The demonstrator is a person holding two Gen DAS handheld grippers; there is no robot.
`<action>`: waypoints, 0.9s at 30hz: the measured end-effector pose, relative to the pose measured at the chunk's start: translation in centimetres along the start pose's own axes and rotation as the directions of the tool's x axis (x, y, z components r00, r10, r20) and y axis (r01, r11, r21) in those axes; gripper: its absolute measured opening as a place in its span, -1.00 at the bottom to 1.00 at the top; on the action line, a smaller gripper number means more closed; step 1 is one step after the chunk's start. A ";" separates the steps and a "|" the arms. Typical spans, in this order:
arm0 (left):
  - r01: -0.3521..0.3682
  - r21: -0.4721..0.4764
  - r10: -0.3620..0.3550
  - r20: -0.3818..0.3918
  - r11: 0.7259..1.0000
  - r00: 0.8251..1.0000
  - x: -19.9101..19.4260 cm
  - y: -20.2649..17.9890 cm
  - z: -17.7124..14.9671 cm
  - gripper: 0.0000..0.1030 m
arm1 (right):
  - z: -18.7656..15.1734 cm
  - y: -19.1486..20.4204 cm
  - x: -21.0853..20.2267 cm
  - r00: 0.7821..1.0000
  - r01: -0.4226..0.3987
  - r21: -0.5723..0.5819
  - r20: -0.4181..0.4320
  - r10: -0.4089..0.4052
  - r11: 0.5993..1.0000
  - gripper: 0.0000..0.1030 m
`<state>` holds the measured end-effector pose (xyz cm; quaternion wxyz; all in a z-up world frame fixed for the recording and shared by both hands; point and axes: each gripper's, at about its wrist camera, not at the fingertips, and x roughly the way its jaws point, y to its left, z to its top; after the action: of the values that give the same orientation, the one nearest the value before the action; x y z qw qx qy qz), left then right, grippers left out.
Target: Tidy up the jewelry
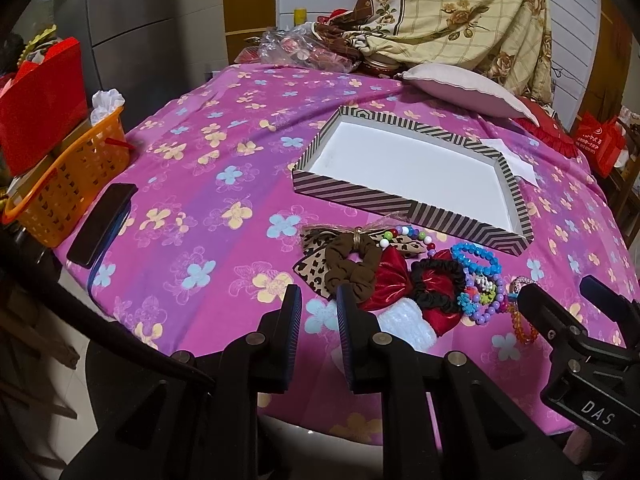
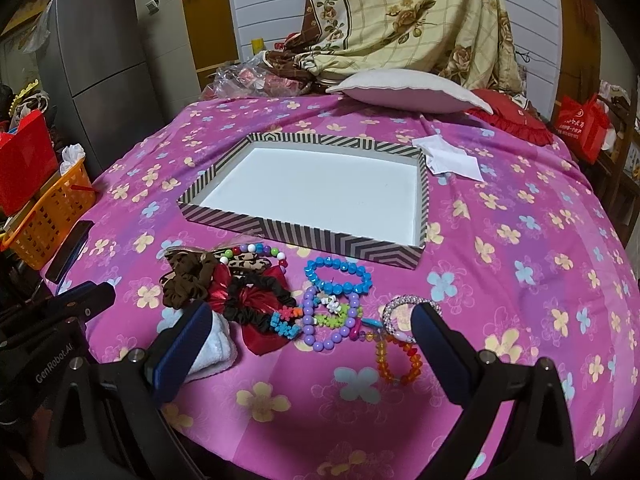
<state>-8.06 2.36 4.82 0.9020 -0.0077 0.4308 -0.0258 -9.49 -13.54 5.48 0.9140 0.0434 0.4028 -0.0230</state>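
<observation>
While nothing yet lies in the striped tray (image 2: 308,236), I judge that the sorting has barely begun. My right claw (image 2: 308,344) hovers low over the near edge of the table (image 2: 520,240) with its jaws spread wide, empty, and the orange bead bracelet (image 2: 396,360) and the pearly bracelet (image 2: 408,312) sit in the gap between them. My left claw (image 1: 318,320) hangs at the left end of the heap, jaws only narrowly apart and gripping nothing, just near the brown scrunchie (image 1: 350,264).

All the jewelry lies in a loose row near me, in front of the tray: the blue bead bracelet (image 2: 338,278), the purple bead bracelet (image 2: 320,324), a multicoloured bead string (image 2: 256,250), then the black scrunchie (image 2: 256,304) over a red bow (image 2: 264,336), a leopard bow (image 1: 312,272) and a white cloth (image 2: 216,350) at the left.

Next, I think, the right claw should drop onto one bracelet only, close on its beads, and carry it far over the tray's wall. The strands touch and overlap, so a neighbour may drag along.

A pink flowered cloth covers the table. At the left edge stand an orange basket (image 1: 64,196) and a dark phone (image 1: 102,224); far off lie a pale cushion (image 2: 408,90) and a draped floral blanket (image 2: 400,20), with a grey fridge (image 2: 104,60) far left.
</observation>
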 end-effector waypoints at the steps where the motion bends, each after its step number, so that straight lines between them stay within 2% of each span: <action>1: 0.000 0.000 0.000 0.001 1.000 1.000 0.0 0.0 0.0 -0.23 | 0.0 0.0 0.0 1.000 0.000 0.000 0.001 0.000 1.000 0.97; 12: 0.003 -0.001 -0.003 -0.005 1.000 1.000 -0.1 0.1 -0.1 -0.23 | -0.3 0.5 -0.1 1.000 -0.007 -0.016 -0.011 0.007 1.000 0.97; 21: 0.021 -0.022 -0.022 -0.054 1.000 0.998 0.5 0.8 -0.4 -0.22 | -0.6 0.5 0.4 0.999 -0.023 -0.018 -0.029 0.023 1.000 0.97; 24: 0.045 -0.033 -0.047 -0.081 0.998 0.996 1.1 1.2 -0.3 -0.22 | -0.9 0.3 0.7 0.999 -0.031 -0.018 -0.044 0.030 0.999 0.97; 27: 0.122 -0.078 -0.130 -0.112 0.989 0.985 1.8 2.4 -0.2 -0.15 | -1.3 0.1 1.0 0.997 -0.051 -0.017 -0.057 0.050 0.999 0.97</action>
<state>-6.99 4.65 3.22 0.8710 -0.0655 0.4821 -0.0678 -9.74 -13.33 3.85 0.9028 0.0458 0.4276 0.0049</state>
